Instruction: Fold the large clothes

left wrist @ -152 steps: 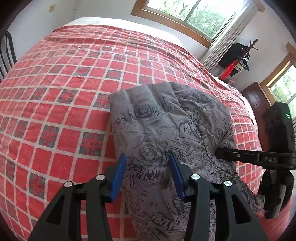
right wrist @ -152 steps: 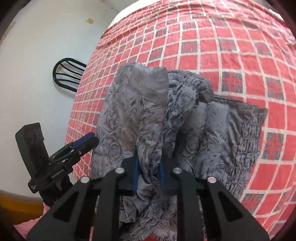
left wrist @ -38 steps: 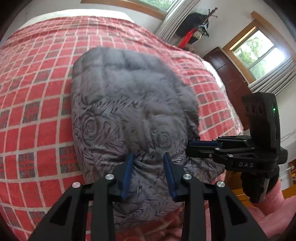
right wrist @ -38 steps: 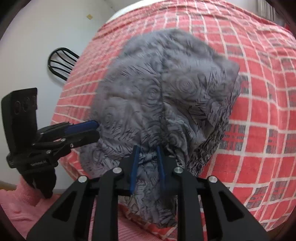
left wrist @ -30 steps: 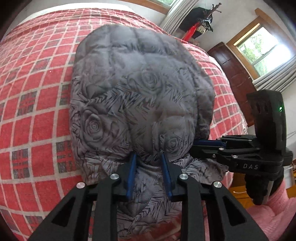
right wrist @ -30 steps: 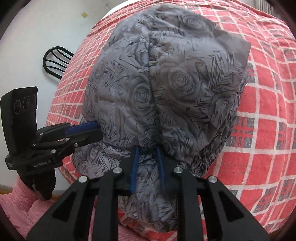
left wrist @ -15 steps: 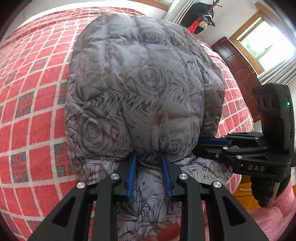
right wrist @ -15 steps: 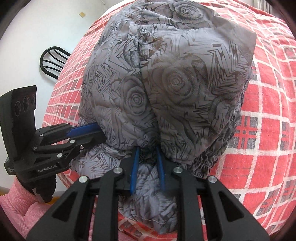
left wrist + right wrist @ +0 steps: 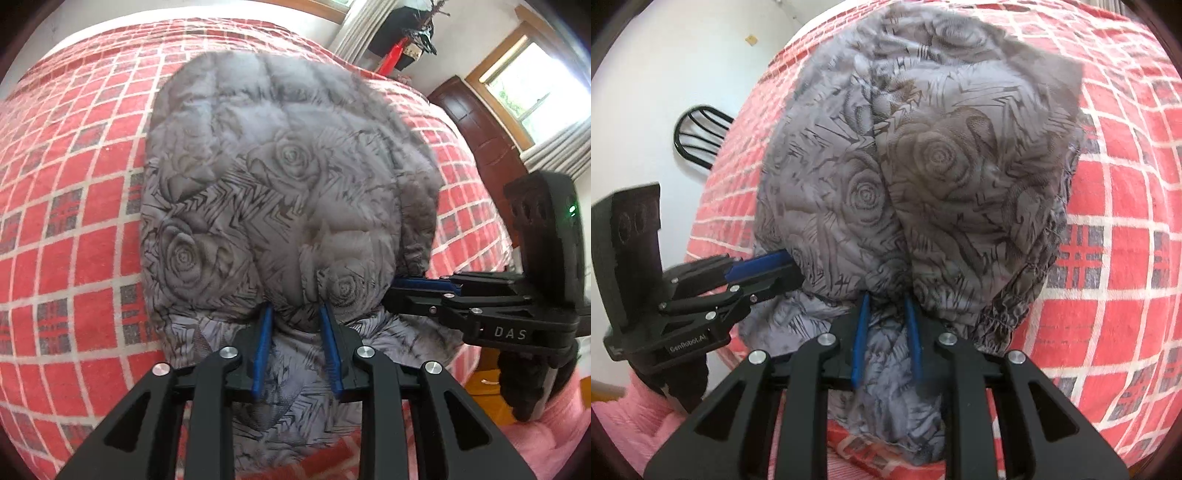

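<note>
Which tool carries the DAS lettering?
The right tool, black with blue pads; the left tool reads GenRobot.AI instead. The right's jaws have just been opening, grey rose-print quilted jacket between them.

"DAS" on right gripper (image 9: 424, 291), "GenRobot.AI" on left gripper (image 9: 768, 269)

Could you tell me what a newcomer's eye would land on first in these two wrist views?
First, the grey rose-print jacket, bunched in a mound on the red checked bedspread and filling the middle of both views. Next, the left gripper and right gripper, side by side at the jacket's near edge, each with cloth pinched between its blue pads. Behind, a bright window to the right and a black chair by the white wall.
</note>
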